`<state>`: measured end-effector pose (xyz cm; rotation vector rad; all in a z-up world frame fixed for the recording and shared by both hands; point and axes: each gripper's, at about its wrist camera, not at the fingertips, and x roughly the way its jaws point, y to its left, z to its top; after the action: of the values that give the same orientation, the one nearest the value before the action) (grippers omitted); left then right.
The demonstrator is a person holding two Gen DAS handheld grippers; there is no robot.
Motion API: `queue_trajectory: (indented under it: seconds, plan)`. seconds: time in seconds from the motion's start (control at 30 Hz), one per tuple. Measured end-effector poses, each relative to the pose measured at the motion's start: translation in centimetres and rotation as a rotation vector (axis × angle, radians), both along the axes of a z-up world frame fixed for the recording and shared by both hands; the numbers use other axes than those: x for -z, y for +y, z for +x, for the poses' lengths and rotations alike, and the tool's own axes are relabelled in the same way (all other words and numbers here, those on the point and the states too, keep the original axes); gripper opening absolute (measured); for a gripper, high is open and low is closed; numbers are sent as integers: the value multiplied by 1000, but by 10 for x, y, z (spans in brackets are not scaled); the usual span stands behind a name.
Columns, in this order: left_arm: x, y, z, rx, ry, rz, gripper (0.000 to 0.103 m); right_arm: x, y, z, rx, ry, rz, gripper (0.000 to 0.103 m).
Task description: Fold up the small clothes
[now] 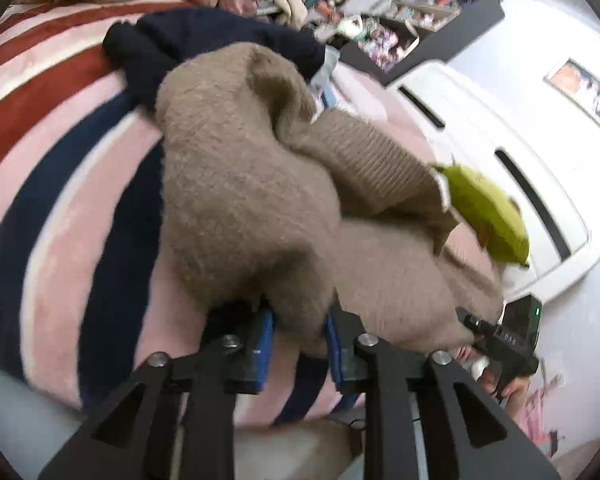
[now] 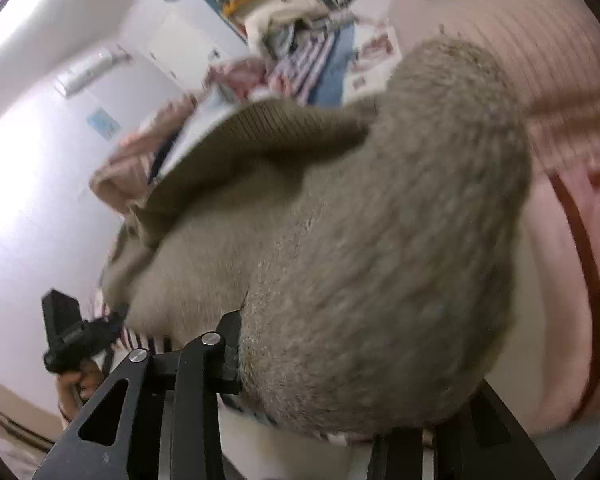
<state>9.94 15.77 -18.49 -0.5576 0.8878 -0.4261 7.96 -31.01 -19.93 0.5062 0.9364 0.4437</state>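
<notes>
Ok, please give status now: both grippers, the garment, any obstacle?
Left gripper shut on brown fuzzy garment. Right gripper also gripping it, bunched. Dark navy garment lies behind; green pillow beside.

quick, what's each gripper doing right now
left gripper: shut on the tan sweater
right gripper: shut on the same tan sweater

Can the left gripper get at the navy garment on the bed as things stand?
Probably not yet. The left gripper is shut on the tan fuzzy sweater, whose bulk lies between it and the navy garment and partly covers it. It would likely have to let go and reach past the sweater first.
</notes>
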Motion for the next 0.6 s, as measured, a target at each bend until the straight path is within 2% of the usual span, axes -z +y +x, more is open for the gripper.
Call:
queue_trajectory:
  seconds: [0.07, 0.1, 0.13, 0.23, 0.3, 0.37, 0.4, 0.47, 0.53, 0.6]
  plan:
    - [-7, 1, -5, -6, 1, 48, 41, 3, -1, -3, -19, 16, -34, 39]
    - [-12, 2, -10, -5, -4, 81, 53, 1, -2, -2, -29, 21, -49, 43]
    - [-20, 4, -15, -5, -25, 109, 61, -5, -5, -4, -47, 34, -78, 49]
    - [-51, 18, -24, -23, -106, 205, 72, -29, -16, -28, -117, 25, -172, 51]
    - [-76, 27, -18, -40, -166, 269, 77, -50, -15, -37, -155, -3, -221, 51]
    - [-94, 33, -7, -28, -222, 313, 82, -79, -18, -41, -168, -85, -291, 62]
    - [-101, 32, 5, -5, -251, 343, 85, -89, -26, -40, -159, -122, -312, 73]
    - [-108, 25, 32, 63, -292, 383, 85, -110, -32, -22, -143, -194, -364, 74]
    - [-106, 15, 65, 132, -286, 379, 85, -118, -34, 8, -132, -216, -416, 74]
    - [-97, 10, 99, 178, -256, 386, 85, -112, -32, 40, -134, -202, -441, 74]
